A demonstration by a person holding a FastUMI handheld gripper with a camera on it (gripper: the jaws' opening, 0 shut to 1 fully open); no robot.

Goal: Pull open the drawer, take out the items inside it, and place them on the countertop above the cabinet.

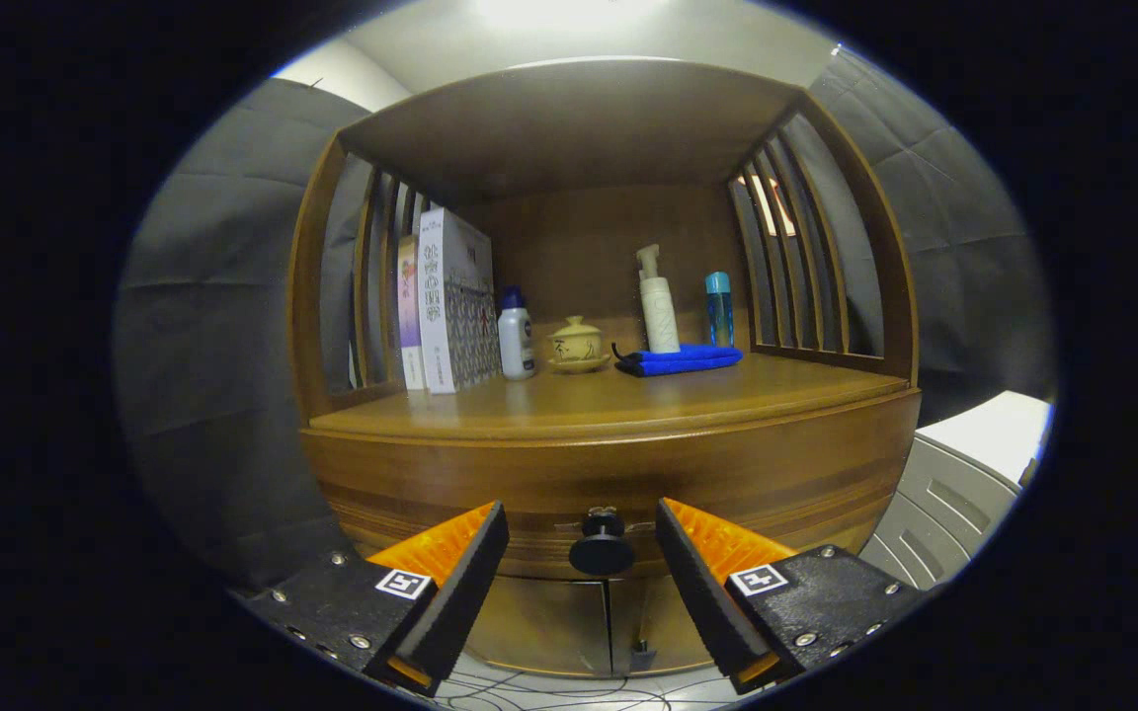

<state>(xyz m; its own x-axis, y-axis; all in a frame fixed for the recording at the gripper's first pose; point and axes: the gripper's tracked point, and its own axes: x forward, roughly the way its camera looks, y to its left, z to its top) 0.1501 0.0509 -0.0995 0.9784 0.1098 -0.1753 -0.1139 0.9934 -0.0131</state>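
Two fingers of your gripper (581, 538) stand apart, flanking the drawer knob (602, 549) without touching it. The drawer (618, 499) is closed, directly beneath the worktop (609, 400).

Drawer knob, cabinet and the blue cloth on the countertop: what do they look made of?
The round black drawer knob, between the open gripper fingers, looks like matte plastic or painted metal. The brown cabinet looks like varnished wood, with grain and sheen. The folded blue cloth looks like soft microfibre.
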